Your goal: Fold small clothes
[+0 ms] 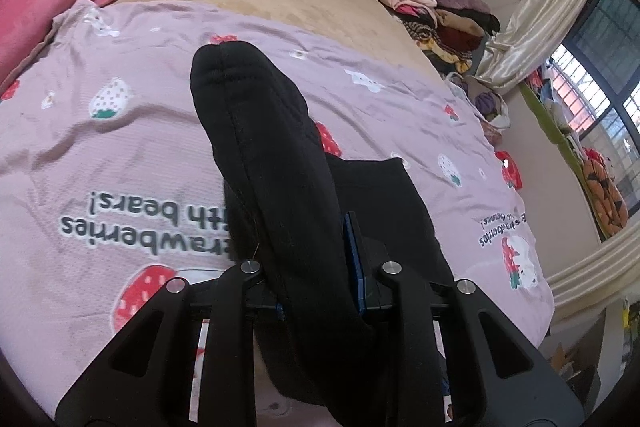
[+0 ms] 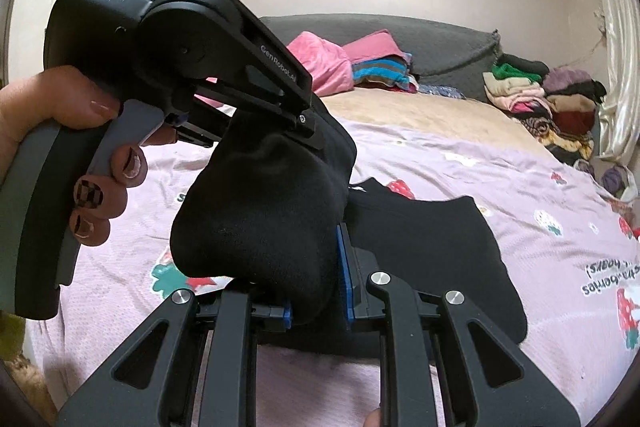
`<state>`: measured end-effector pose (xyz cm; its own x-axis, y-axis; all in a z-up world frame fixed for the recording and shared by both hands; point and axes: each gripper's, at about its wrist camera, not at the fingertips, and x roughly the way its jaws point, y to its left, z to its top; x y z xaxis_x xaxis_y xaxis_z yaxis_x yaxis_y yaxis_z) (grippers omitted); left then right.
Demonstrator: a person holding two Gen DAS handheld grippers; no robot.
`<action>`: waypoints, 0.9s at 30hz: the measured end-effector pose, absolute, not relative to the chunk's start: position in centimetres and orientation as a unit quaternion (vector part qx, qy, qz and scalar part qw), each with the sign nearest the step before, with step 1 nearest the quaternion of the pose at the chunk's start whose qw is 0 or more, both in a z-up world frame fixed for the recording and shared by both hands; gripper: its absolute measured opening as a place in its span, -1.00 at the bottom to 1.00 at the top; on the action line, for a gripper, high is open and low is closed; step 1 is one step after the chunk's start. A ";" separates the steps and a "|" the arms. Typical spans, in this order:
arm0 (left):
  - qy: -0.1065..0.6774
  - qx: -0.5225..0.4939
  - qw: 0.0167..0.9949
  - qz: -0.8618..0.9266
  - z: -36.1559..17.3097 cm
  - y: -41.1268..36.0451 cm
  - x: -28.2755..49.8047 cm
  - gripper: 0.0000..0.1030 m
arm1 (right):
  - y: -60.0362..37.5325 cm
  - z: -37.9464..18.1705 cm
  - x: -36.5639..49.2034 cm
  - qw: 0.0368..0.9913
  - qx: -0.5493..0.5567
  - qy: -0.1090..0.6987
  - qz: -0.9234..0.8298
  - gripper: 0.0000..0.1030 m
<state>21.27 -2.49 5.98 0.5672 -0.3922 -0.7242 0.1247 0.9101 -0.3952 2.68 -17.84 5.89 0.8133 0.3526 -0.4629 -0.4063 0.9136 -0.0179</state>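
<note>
1. Left wrist view, nearest first: the left gripper [image 1: 320,291] has its blue-padded fingers [image 1: 354,259] pressed onto a black sock [image 1: 264,163], which rises out of the grip and stands up over the bed, its rounded toe at the top.
2. Just beyond that grip, a second black sock [image 1: 400,211] lies flat on the lilac strawberry-print sheet [image 1: 120,147], near the bed's right edge.
3. Right wrist view, nearest first: the right gripper [image 2: 318,299] is clamped on the same raised black sock [image 2: 256,227], blue pads [image 2: 344,267] squeezing the bunched cloth low down.
4. Above it, the left gripper [image 2: 308,131] grips the upper end of that sock, so the sock hangs between the two tools, clear of the sheet.
5. A hand [image 2: 80,147] with dark patterned nails wraps the grey handle of the left tool at the left edge of this view.
6. Behind the held sock, the second black sock [image 2: 440,259] is spread flat on the lilac sheet [image 2: 520,187].
7. Farther back the sheet ends and a tan blanket [image 2: 420,111] covers the bed.
8. At the head of the bed lie a pink blanket [image 2: 320,63], a striped blue pile [image 2: 380,71] and a grey pillow [image 2: 440,43].
9. Along the far right edge sits a stack of folded clothes [image 2: 548,99], with a cream curtain [image 2: 616,27] behind it.
</note>
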 end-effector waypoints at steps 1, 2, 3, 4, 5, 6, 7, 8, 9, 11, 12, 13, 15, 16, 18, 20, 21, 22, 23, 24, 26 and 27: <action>0.442 -0.150 0.871 -0.149 5.8 -3.0 21.4 -0.70 | -18.3 5.9 2.9 0.951 -0.056 0.233 0.198 -0.69; 0.444 -0.149 0.871 -0.150 5.8 -3.2 21.4 -0.70 | -18.6 5.9 3.0 0.951 -0.053 0.234 0.196 -0.69; 0.446 -0.146 0.870 -0.152 5.7 -3.7 21.6 -0.70 | -18.9 5.8 3.0 0.951 -0.049 0.236 0.194 -0.69; 0.447 -0.145 0.869 -0.152 5.6 -4.0 21.6 -0.70 | -19.2 5.7 3.0 0.951 -0.047 0.237 0.192 -0.69; 0.449 -0.143 0.869 -0.153 5.5 -4.3 21.7 -0.70 | -19.5 5.7 3.1 0.951 -0.044 0.239 0.191 -0.69; 0.451 -0.140 0.868 -0.154 5.3 -4.7 21.9 -0.70 | -19.8 5.6 3.2 0.951 -0.041 0.241 0.190 -0.69; 0.453 -0.137 0.868 -0.154 5.2 -5.1 21.9 -0.70 | -20.1 5.5 3.1 0.951 -0.037 0.243 0.188 -0.69; 0.455 -0.133 0.867 -0.154 5.1 -5.5 22.1 -0.70 | -20.1 5.3 2.8 0.951 -0.035 0.245 0.187 -0.69; 0.457 -0.130 0.866 -0.154 5.0 -5.8 22.3 -0.70 | -20.4 5.2 2.8 0.950 -0.032 0.247 0.186 -0.69; 0.462 -0.127 0.864 -0.155 4.8 -6.4 22.6 -0.70 | -20.8 5.0 2.9 0.950 -0.026 0.252 0.184 -0.69; 0.464 -0.126 0.863 -0.156 4.7 -6.7 22.8 -0.69 | -21.0 5.0 3.0 0.950 -0.025 0.253 0.183 -0.69; 0.466 -0.124 0.862 -0.156 4.6 -6.9 23.0 -0.68 | -21.2 4.9 3.3 0.949 -0.022 0.255 0.182 -0.69; 0.469 -0.120 0.861 -0.156 4.5 -7.4 23.2 -0.67 | -21.5 4.7 3.6 0.949 -0.017 0.259 0.181 -0.69; 0.471 -0.116 0.860 -0.157 4.4 -7.8 23.4 -0.65 | -21.8 4.6 3.8 0.948 -0.014 0.261 0.179 -0.69; 0.474 -0.112 0.859 -0.157 4.2 -8.3 23.6 -0.62 | -22.4 4.3 4.1 0.947 -0.002 0.268 0.177 -0.69; 0.477 -0.108 0.858 -0.157 4.0 -8.8 23.8 -0.61 | -22.9 4.1 4.4 0.946 0.006 0.273 0.175 -0.69; 0.479 -0.104 0.857 -0.157 3.9 -9.1 23.9 -0.60 | -23.0 4.1 4.6 0.945 0.010 0.275 0.175 -0.69; 0.481 -0.101 0.857 -0.157 3.8 -9.4 24.0 -0.59 | -23.2 3.9 4.6 0.944 0.015 0.278 0.175 -0.69; 0.482 -0.100 0.856 -0.158 3.7 -9.6 24.1 -0.58 | -23.4 3.8 4.8 0.944 0.019 0.281 0.174 -0.69; 0.484 -0.100 0.855 -0.159 3.6 -9.9 24.3 -0.57 | -23.6 3.8 4.9 0.943 0.024 0.283 0.175 -0.69; 0.487 -0.100 0.853 -0.161 3.3 -10.2 24.4 -0.54 | -24.1 3.6 5.1 0.941 0.036 0.288 0.175 -0.69; 0.488 -0.100 0.852 -0.162 3.2 -10.4 24.5 -0.52 | -24.5 3.4 5.3 0.939 0.047 0.292 0.177 -0.69</action>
